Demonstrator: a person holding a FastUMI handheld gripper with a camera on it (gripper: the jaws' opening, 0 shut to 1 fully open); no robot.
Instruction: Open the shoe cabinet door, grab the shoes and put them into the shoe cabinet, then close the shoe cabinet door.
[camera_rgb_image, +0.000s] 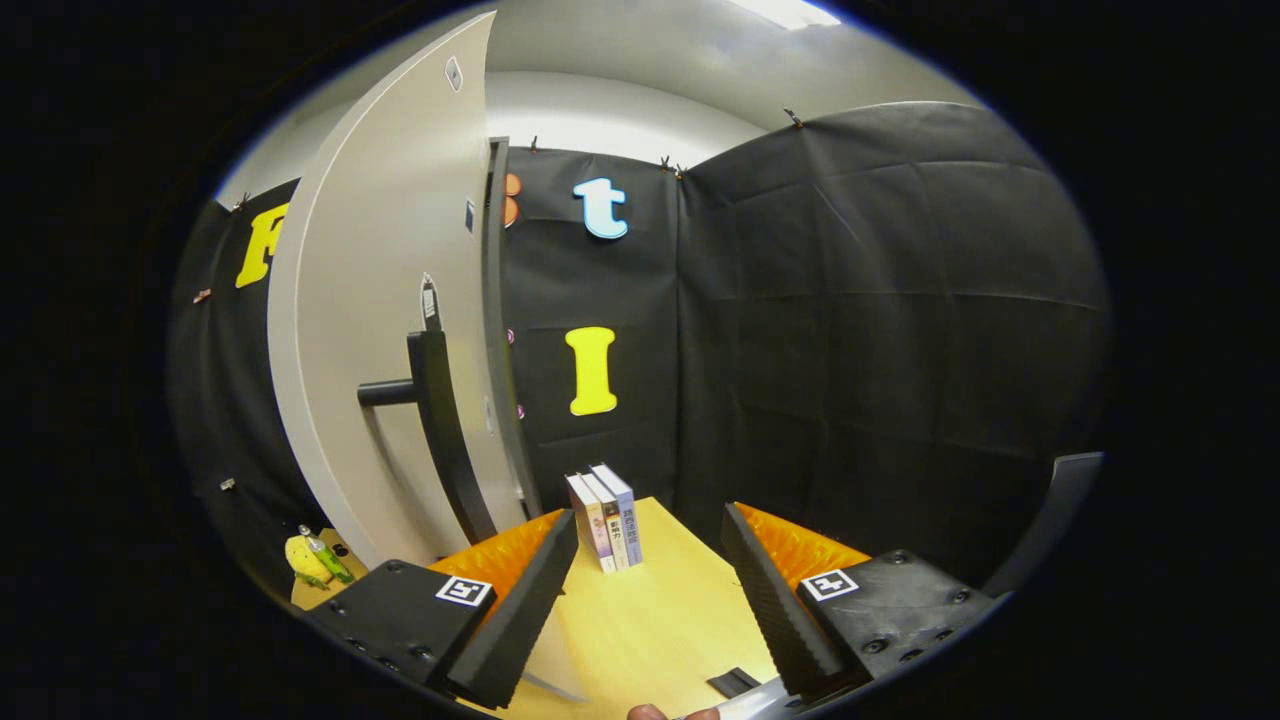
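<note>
I hold the gripper (650, 600) wide open with nothing between its fingers; the shoe cabinet door (385, 330) stands ahead on the left, its dark handle (440, 430) just beyond the left finger

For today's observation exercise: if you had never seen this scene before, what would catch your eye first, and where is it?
First comes the tall pale cabinet door, standing ahead and to the left of the fingers, with its dark curved handle jutting out. Next, the upright books on the wooden table, just beyond the fingertips. The gripper is open, its fingers apart with nothing between them.
</note>
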